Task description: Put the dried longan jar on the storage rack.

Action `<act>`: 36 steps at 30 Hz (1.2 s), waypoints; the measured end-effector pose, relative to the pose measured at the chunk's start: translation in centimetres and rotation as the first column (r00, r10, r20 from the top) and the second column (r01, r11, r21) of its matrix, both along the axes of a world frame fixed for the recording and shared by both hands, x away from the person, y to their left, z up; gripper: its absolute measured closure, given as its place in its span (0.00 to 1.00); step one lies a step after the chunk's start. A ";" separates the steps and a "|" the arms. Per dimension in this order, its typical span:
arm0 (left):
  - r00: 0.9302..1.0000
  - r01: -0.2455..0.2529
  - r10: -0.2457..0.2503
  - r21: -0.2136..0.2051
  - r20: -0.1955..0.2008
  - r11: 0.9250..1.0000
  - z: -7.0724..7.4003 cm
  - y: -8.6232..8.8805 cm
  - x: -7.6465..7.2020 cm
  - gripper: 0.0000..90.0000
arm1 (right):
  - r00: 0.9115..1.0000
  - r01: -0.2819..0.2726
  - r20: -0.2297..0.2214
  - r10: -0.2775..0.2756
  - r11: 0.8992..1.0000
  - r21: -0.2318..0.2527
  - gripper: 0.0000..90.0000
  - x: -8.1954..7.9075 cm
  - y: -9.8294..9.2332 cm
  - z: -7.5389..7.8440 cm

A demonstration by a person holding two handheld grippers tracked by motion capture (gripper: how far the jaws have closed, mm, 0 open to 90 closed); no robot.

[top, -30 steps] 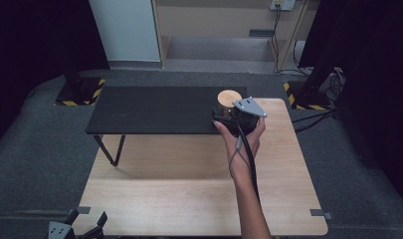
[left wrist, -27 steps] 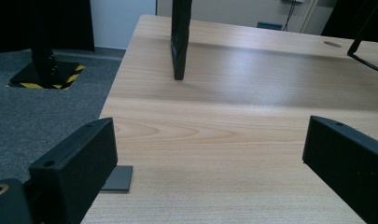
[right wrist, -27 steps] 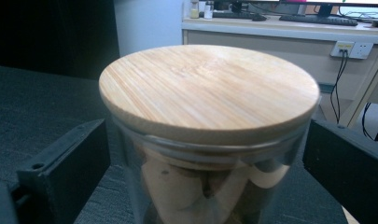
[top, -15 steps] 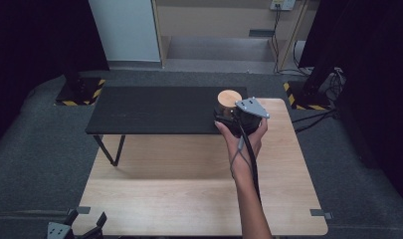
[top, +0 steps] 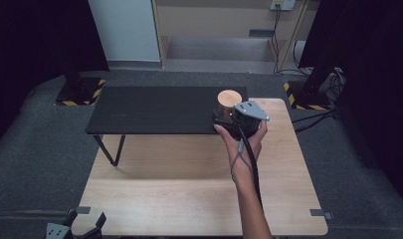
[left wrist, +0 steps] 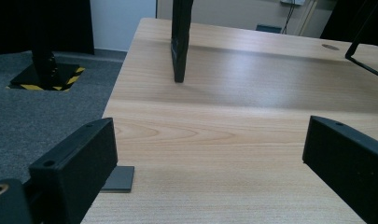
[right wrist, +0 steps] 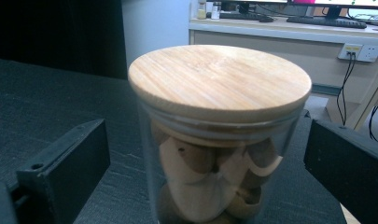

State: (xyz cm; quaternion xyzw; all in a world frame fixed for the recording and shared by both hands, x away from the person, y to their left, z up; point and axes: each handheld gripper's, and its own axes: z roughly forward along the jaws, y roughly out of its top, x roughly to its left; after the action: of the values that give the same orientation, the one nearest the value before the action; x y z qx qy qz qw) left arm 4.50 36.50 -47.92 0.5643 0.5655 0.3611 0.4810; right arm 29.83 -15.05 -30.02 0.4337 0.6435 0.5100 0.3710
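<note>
A clear glass jar (right wrist: 214, 163) with a round wooden lid (right wrist: 219, 79) stands on the black raised shelf (top: 154, 109), near its right end. Pale wooden pieces are inside it. My right gripper (top: 229, 119), held in a hand, is at the jar (top: 229, 99); its jaws stand wide on either side of the glass without touching, open. My left gripper (top: 69, 230) rests at the wooden table's front left corner, jaws apart, nothing between them. In the left gripper view its fingers (left wrist: 79, 163) frame bare wood.
The black shelf stands on thin legs (top: 109, 149) over the back of the light wooden table (top: 189, 189). Grey carpet surrounds the table. Black stands with yellow-striped bases (top: 79, 92) sit behind, with cables (top: 313, 119) at the right.
My right gripper has crept forward toward the jar, so the jar now sits between its jaws. The left gripper has not moved.
</note>
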 end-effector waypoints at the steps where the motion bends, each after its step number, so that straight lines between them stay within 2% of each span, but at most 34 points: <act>1: 1.000 0.000 0.000 0.001 0.000 1.000 0.0 0.0 0.0 0.02 | 1.000 0.000 -0.001 0.000 1.000 0.001 0.01 -0.1 0.0 0.0; 9: 1.000 0.001 -0.001 0.000 0.001 1.000 0.0 0.1 -0.1 0.02 | 1.000 -0.003 -0.001 0.003 1.000 -0.013 0.01 -1.0 0.2 -0.1; 17: 1.000 0.003 -0.003 -0.001 0.003 1.000 0.0 0.1 -0.1 0.02 | 1.000 0.020 0.010 -0.020 1.000 -0.020 0.01 -2.9 0.3 -0.5; 24: 1.000 0.008 -0.008 0.004 -0.004 1.000 0.0 0.0 0.0 0.02 | 0.999 0.002 0.036 -0.002 1.000 -0.006 0.01 -5.4 0.1 -2.2; 30: 1.000 0.009 -0.009 0.004 -0.004 1.000 0.0 0.0 0.2 0.02 | 0.999 -0.014 0.037 0.014 1.000 0.015 0.01 -7.6 -0.7 -4.0; 36: 1.000 0.016 -0.016 0.005 -0.001 1.000 0.1 -0.2 0.4 0.02 | 0.999 -0.018 0.044 0.018 1.000 -0.006 0.01 -9.4 -0.8 -5.4</act>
State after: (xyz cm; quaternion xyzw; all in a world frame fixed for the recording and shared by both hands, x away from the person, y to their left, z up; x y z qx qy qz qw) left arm 4.86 36.31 -47.82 0.5703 0.5604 0.3581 0.4822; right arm 20.42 -15.82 -35.37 0.4154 0.6404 0.5211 0.3817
